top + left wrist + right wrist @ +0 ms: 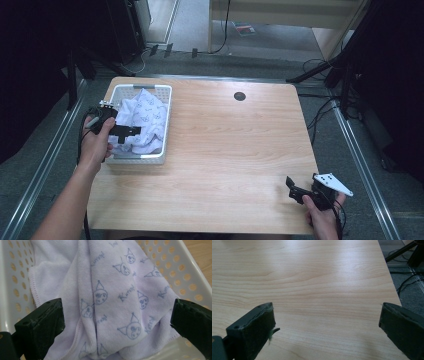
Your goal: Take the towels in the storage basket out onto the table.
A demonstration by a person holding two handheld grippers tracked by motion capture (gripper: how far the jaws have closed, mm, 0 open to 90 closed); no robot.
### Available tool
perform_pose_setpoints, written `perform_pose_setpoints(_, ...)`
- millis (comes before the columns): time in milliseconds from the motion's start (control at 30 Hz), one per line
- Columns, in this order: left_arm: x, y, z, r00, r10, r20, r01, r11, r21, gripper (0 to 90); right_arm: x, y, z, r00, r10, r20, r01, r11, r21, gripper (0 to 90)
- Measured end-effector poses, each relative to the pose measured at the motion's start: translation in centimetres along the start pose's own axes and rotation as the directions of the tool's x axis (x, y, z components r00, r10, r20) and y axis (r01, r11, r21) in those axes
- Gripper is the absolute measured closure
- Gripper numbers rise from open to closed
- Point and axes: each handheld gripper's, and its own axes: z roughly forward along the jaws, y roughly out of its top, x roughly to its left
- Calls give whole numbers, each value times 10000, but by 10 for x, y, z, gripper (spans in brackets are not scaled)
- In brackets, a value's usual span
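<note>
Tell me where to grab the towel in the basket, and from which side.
Probably pinch the raised fold running down the middle of the towel, coming straight down from above: the white basket walls block the sides, and the left gripper already hangs open astride that ridge.

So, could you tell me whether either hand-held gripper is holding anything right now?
Nothing: the left hand-held gripper is open over the lilac printed towel; the right hand-held gripper is open.

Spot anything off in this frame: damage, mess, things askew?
Minor: the right hand-held gripper has a frayed pad, greenish fibres hanging off its inner edge. The towel lies crumpled in the basket.
</note>
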Motion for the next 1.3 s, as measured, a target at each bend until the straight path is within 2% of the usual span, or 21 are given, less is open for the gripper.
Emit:
perform_pose_setpoints(67, 0, 3, 7, 10000, 39, -84, -37, 9997, 242, 0, 0, 0, 0, 10000, 6, -29, -6, 10000, 4, 6)
perform_pose_setpoints(167, 2, 8, 18, 10000, 34, 22, -35, 9978, 656, 0, 0, 0, 0, 10000, 63, -10, -63, 10000, 29, 7)
perform_pose_setpoints(367, 10, 16, 33, 9997, -234, -15, 234, 9956, 912, 36, -1, 0, 0, 9999, 101, -47, -101, 9999, 39, 6)
perform_pose_setpoints(467, 14, 19, 42, 9997, -185, -127, 200, 9909, 1333, 35, -1, 0, 0, 9999, 94, -84, -94, 9999, 53, 6)
perform_pose_setpoints(567, 12, 23, 49, 9995, -70, -301, 119, 9863, 1642, 13, -1, 0, 0, 9999, 99, -121, -99, 9999, 42, 6)
perform_pose_setpoints(633, 10, 27, 52, 9998, -100, -144, 124, 9853, 1705, 8, -1, 0, 0, 9999, 103, -118, -102, 9999, 33, 7)
perform_pose_setpoints(733, 5, 30, 57, 9996, -36, -272, 86, 9830, 1831, 8, -1, 0, 0, 9999, 96, -128, -95, 9999, 31, 6)
perform_pose_setpoints(767, 4, 30, 61, 9994, 54, -346, 16, 9803, 1977, 9, -1, 0, 0, 9999, 92, -121, -92, 10000, 32, 7)
perform_pose_setpoints(833, 1, 27, 71, 9994, 279, -189, -221, 9660, 2575, 8, -1, 0, 0, 9999, 95, -107, -94, 9999, 53, 7)
perform_pose_setpoints(867, -1, 24, 77, 9989, 358, -317, -254, 9588, 2829, 0, -1, 0, 0, 9999, 66, -133, -65, 9999, 77, 8)
perform_pose_setpoints(900, -3, 22, 83, 9975, 352, -620, -148, 9531, 3022, 0, -1, 0, 1, 9999, 68, -132, -67, 9999, 94, 8)
perform_pose_setpoints(967, -6, 20, 87, 9951, 558, -821, -283, 9521, 3044, 0, -1, 0, 1, 9999, 64, -128, -63, 9999, 97, 7)
perform_pose_setpoints(1133, -3, 19, 86, 9968, 550, -584, -353, 9544, 2966, 0, -1, 0, 1, 9999, 58, -135, -56, 9999, 118, 8)
perform_pose_setpoints(1300, -4, 20, 87, 9965, 560, -626, -340, 9506, 3085, 0, -1, 0, 2, 9999, 89, -49, -88, 9998, 200, 15)
